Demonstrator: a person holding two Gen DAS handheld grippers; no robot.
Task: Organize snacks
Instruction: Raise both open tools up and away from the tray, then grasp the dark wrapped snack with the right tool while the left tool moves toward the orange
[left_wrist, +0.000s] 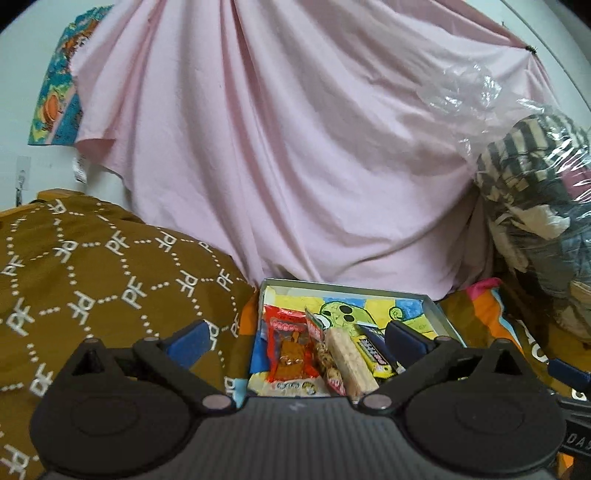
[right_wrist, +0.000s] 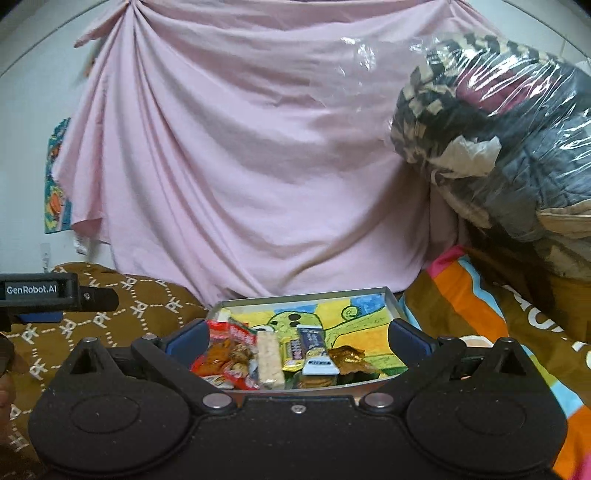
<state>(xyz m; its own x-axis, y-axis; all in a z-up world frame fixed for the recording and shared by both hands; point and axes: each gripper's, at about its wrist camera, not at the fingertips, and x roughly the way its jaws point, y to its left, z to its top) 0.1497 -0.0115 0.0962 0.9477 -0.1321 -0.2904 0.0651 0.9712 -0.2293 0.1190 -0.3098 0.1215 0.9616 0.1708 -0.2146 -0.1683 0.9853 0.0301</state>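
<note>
We hold our left gripper (left_wrist: 295, 338) and right gripper (right_wrist: 295, 338) over the near edge of the metal tray (right_wrist: 390, 301), both with jaws spread wide and gripping nothing. The snacks lie packed along the tray's near side: a red packet (left_wrist: 288, 347), a pale rice bar (right_wrist: 269, 360), a blue-and-white bar (right_wrist: 314, 349) and a gold wrapper (right_wrist: 349, 358). Behind the tray hangs a pink cloth (right_wrist: 240, 166).

Wrapped snacks (right_wrist: 273, 360) (bars, packets) side by side in shallow tray (right_wrist: 391, 301)
</note>
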